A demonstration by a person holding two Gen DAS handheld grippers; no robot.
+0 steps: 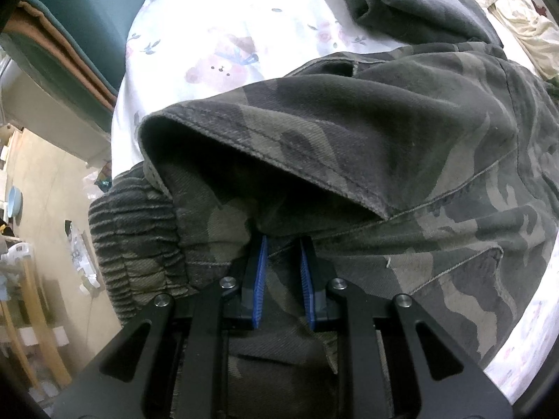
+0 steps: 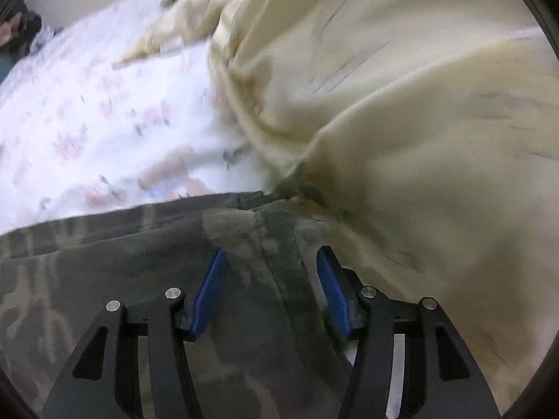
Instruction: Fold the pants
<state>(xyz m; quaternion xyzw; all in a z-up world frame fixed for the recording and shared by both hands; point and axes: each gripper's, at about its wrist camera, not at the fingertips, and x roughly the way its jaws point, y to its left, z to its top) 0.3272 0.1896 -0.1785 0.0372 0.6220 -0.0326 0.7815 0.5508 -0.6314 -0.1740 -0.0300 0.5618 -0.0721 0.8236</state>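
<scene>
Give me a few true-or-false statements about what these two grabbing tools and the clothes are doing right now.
1. The camouflage pants lie on a floral bedsheet. True.
2. The left gripper pinches pants fabric. True.
3. The right gripper is clamped shut. False: its fingers stand apart over the pants.
4. A cream cloth lies beside the pants. True.
5. The pants are plain blue. False: green-grey camouflage.
</scene>
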